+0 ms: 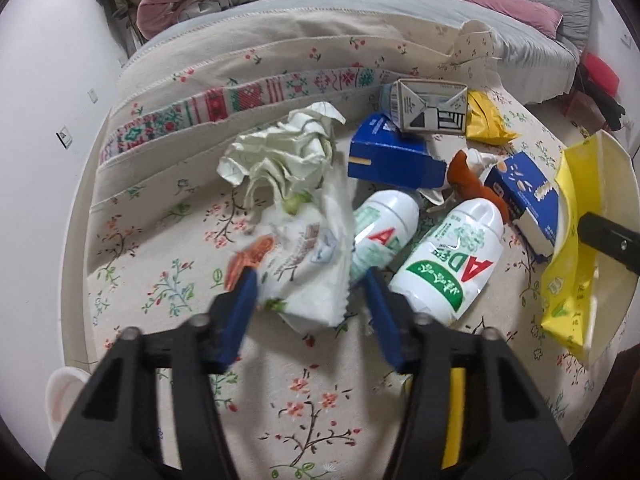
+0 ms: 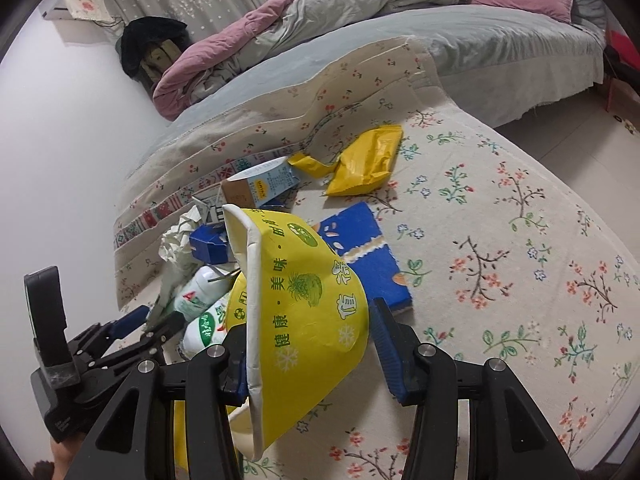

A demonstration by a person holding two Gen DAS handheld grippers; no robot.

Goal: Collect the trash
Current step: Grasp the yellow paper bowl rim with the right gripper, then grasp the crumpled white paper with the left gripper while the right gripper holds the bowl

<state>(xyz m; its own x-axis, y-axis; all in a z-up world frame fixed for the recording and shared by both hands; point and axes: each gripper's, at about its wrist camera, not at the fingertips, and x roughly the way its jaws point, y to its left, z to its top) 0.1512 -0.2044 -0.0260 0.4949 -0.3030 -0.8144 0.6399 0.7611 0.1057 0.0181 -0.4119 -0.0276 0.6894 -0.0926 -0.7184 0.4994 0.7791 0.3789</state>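
Note:
Trash lies piled on a floral cloth (image 1: 320,400). My left gripper (image 1: 309,280) points down at a white plastic wrapper (image 1: 308,256); the wrapper lies between the blue pads, the left pad at its edge, the right pad a little apart from it. Two white bottles with green labels (image 1: 380,236) (image 1: 452,264) lie just right of it, and crumpled paper (image 1: 288,144) lies behind. My right gripper (image 2: 310,324) is shut on a yellow paper bowl (image 2: 304,300), which it holds tilted above the cloth. The bowl (image 1: 576,240) also shows at the right edge of the left wrist view.
Two blue boxes (image 1: 390,156) (image 2: 368,256), a grey carton (image 1: 432,108) and a yellow packet (image 2: 368,160) lie farther back. A bed with a pink and grey quilt (image 2: 320,12) runs behind the cloth. A white wall (image 2: 60,120) is on the left.

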